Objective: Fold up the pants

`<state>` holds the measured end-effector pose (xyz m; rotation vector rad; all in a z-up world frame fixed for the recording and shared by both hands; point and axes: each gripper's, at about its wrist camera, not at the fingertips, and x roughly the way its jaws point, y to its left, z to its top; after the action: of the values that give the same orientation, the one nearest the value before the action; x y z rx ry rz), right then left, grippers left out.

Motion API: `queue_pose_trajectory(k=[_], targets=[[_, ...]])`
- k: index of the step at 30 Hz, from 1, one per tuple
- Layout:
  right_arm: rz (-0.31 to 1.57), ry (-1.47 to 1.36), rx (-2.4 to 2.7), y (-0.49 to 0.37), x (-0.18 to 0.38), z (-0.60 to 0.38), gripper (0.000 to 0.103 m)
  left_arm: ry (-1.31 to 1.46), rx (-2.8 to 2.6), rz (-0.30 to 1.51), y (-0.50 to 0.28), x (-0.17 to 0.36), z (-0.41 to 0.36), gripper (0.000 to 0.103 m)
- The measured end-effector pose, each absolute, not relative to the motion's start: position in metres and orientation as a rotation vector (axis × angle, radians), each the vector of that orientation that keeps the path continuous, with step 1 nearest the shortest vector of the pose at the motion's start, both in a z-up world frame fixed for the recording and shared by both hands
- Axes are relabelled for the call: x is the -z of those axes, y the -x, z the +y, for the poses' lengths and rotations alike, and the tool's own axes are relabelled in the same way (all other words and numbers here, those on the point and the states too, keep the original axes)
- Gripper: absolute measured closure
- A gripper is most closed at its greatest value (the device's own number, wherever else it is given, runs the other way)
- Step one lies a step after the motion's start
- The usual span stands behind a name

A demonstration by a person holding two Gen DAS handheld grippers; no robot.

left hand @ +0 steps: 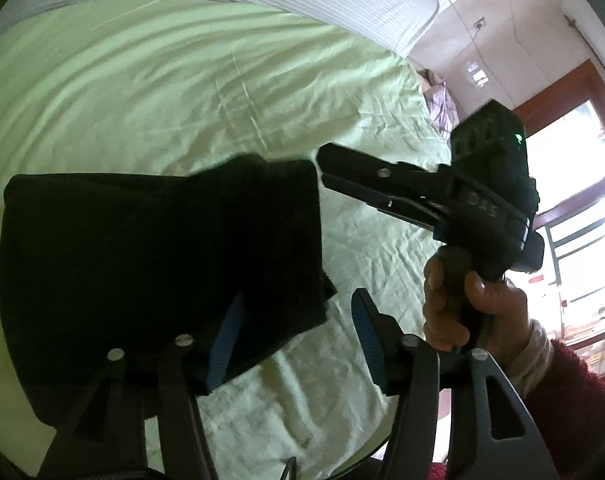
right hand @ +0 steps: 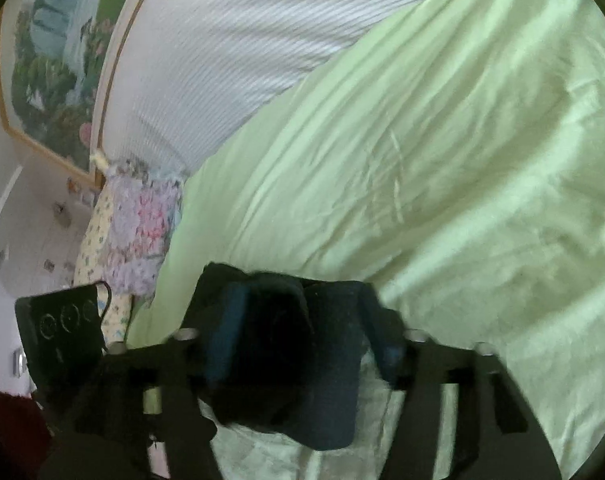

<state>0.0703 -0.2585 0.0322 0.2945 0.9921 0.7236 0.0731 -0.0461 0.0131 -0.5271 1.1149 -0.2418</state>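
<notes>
Pants, black, lay as a folded bundle on the green bedsheet, draped partly over the left finger of the left gripper. That gripper's jaws stood spread, nothing clamped between them. Right gripper pointed at the bundle's upper right corner with jaws nearly together; whether cloth was pinched there I could not tell from this view. The right wrist view showed dark fabric filling the gap between the blue pads, so probably grasped, likely to carry an edge over.
</notes>
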Motion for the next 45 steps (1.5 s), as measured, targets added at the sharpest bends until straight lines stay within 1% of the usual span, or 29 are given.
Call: queue_pose_trajectory(k=[4,10,12,17,20,25,29,35,45], targets=[[0.958,-0.31,-0.659,-0.06,-0.042,-0.263,0.037,0.554,0.237,1.09,-0.066,-0.022,-0.035,0.042],[0.94,-0.258,-0.567,-0.043,-0.051,-0.256,0.028,0.559,0.162,1.054,-0.045,-0.033,-0.002,0.041],[0.939,-0.217,-0.531,-0.036,-0.053,-0.248,0.025,0.573,0.122,1.054,-0.037,-0.032,0.015,0.039],[0.925,-0.142,-0.484,-0.022,-0.059,-0.229,0.022,0.666,0.034,1.045,-0.022,-0.026,0.054,0.031],[0.91,-0.092,-0.461,-0.015,-0.062,-0.218,0.019,0.716,-0.021,1.034,-0.015,-0.021,0.076,0.03],[0.867,-0.017,-0.397,-0.002,-0.065,-0.202,0.018,0.74,-0.061,1.018,-0.01,-0.018,0.09,0.03],[0.868,-0.009,-0.366,0.002,-0.061,-0.194,0.018,0.744,-0.065,1.035,-0.013,-0.011,0.09,0.03],[0.925,-0.055,-0.346,-0.009,-0.048,-0.193,0.018,0.757,-0.066,1.076,-0.019,0.002,0.088,0.029],[1.018,-0.017,-0.331,-0.008,-0.014,-0.198,0.019,0.769,-0.07,1.122,-0.026,0.019,0.088,0.027]])
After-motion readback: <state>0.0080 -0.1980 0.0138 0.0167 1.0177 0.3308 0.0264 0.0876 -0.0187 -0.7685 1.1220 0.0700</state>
